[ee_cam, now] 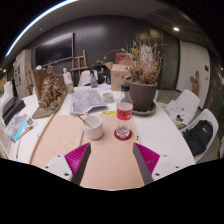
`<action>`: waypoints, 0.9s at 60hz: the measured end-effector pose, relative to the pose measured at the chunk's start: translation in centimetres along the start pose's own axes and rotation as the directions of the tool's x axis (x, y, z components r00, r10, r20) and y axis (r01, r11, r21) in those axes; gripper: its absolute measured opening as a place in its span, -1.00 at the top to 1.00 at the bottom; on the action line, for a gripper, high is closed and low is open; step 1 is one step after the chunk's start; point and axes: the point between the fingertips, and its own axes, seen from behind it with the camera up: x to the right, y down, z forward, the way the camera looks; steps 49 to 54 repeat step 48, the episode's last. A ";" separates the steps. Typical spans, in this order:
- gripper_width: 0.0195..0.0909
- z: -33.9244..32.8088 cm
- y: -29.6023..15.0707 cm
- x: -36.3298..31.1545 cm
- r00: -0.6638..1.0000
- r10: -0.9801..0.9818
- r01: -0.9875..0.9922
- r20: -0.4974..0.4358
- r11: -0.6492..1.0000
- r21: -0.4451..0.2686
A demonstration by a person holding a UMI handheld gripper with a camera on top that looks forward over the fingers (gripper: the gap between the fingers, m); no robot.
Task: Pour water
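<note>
Beyond open claw (112, 160): bottle (124, 110), cup (92, 126).

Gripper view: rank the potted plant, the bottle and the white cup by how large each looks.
1. Potted plant, largest.
2. Bottle, tall and narrow.
3. White cup, smallest.
The plant stands farther back than the bottle and cup, yet looks biggest. The tool is open.
</note>
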 end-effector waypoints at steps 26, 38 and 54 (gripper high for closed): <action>-0.85 -17.7 5.6 -12.6 0.995 -0.087 0.087 -0.043 0.996 -0.018; -0.85 -20.3 6.4 -14.2 0.993 -0.089 0.090 -0.078 0.996 0.000; -0.84 -21.0 6.4 -14.6 0.991 -0.101 0.102 -0.092 0.995 0.007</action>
